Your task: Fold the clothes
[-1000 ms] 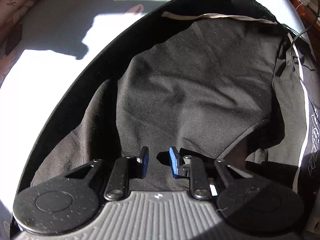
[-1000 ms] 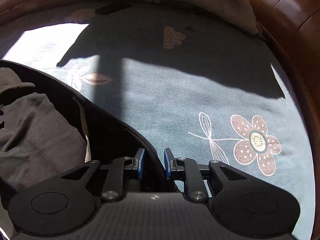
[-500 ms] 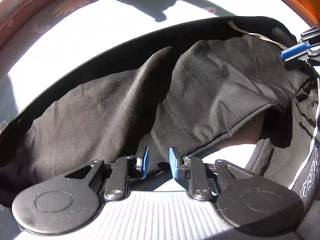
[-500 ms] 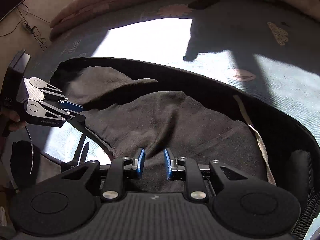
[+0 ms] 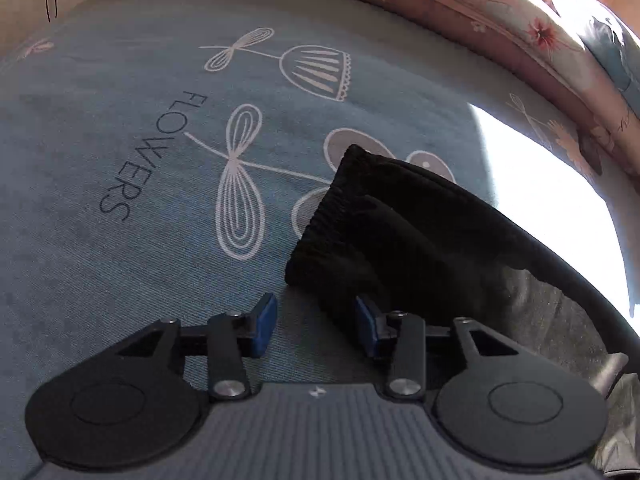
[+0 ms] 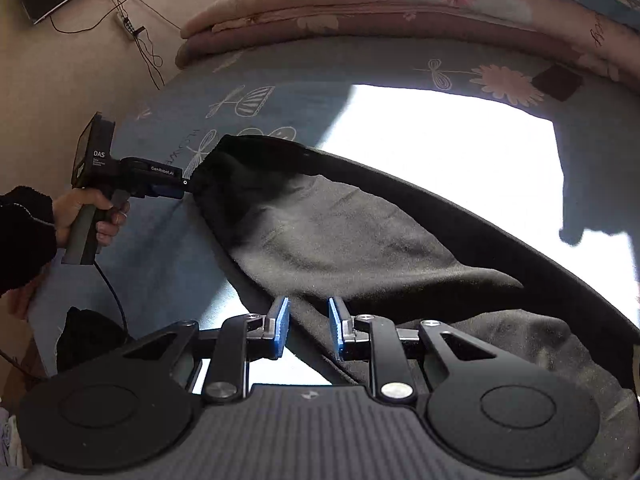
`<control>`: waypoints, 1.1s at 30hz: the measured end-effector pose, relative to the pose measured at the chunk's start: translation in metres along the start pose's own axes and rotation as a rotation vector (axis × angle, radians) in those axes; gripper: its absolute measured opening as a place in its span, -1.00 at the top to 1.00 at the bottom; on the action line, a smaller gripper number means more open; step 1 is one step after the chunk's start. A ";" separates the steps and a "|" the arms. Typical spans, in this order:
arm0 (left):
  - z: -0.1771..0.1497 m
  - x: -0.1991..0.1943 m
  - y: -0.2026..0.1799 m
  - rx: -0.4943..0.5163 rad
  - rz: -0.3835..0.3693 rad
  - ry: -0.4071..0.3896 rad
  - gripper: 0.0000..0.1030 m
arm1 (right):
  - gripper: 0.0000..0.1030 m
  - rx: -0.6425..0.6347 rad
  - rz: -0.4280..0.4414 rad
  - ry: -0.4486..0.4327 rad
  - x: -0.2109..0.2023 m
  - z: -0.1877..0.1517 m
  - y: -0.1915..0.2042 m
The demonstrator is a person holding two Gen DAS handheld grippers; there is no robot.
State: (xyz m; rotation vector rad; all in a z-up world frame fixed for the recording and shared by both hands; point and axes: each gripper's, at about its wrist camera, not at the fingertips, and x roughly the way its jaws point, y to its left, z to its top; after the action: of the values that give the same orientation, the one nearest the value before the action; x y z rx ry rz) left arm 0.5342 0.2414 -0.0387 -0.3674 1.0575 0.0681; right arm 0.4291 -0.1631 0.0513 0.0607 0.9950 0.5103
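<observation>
While one black garment point(image 6: 360, 240) lies stretched across the blue flower-printed bedspread point(image 5: 120, 160), two grippers work at it: the left gripper point(image 5: 316, 326) stands with its jaws wide and bare bedspread between them, its right pad just touching the garment's gathered cuff point(image 5: 332, 216) at one o'clock, and the right gripper point(image 6: 308, 328) holds its jaws moderately apart astride the garment's near hem, not clamped. In the right wrist view, one hand point(image 6: 86, 216) in a dark sleeve holds the left gripper at ten o'clock. Farther off, one sunlit patch crosses the bedspread, pink folded quilts point(image 6: 360, 12) run along twelve o'clock, and a screen with cables hangs on the beige wall point(image 6: 60, 60) at eleven.
</observation>
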 end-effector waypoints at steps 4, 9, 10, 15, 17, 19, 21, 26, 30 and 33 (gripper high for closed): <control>0.008 0.012 0.021 -0.082 -0.145 -0.003 -0.05 | 0.48 -0.188 -0.006 -0.053 0.052 0.078 0.038; 0.008 0.018 0.033 -0.190 -0.234 -0.035 -0.28 | 0.21 -0.381 0.034 -0.043 0.132 0.163 0.064; 0.006 0.018 0.035 -0.219 -0.244 -0.047 -0.28 | 0.20 -0.412 0.044 -0.024 0.149 0.176 0.067; -0.003 0.018 0.050 -0.353 -0.301 -0.084 -0.26 | 0.20 -0.540 0.052 0.142 0.229 0.208 0.068; -0.004 0.017 0.053 -0.384 -0.318 -0.083 -0.24 | 0.20 -0.595 0.062 0.207 0.251 0.210 0.068; -0.006 0.015 0.056 -0.412 -0.331 -0.073 -0.24 | 0.20 -0.637 0.070 0.259 0.269 0.211 0.069; -0.009 0.013 0.058 -0.448 -0.343 -0.064 -0.24 | 0.18 -0.657 0.074 0.288 0.281 0.210 0.069; -0.012 0.013 0.060 -0.479 -0.360 -0.037 -0.24 | 0.18 -0.679 0.142 0.365 0.303 0.212 0.069; -0.009 0.015 0.059 -0.476 -0.358 -0.025 -0.24 | 0.89 -0.670 0.155 0.359 0.299 0.220 0.067; -0.007 0.018 0.056 -0.476 -0.364 -0.017 -0.24 | 0.90 -0.654 0.149 0.334 0.295 0.226 0.064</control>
State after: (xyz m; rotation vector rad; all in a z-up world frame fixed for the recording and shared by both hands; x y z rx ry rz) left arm 0.5244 0.2896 -0.0722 -0.9835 0.9366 -0.0045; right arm 0.7176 0.0626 -0.0377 -0.5541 1.1084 0.9838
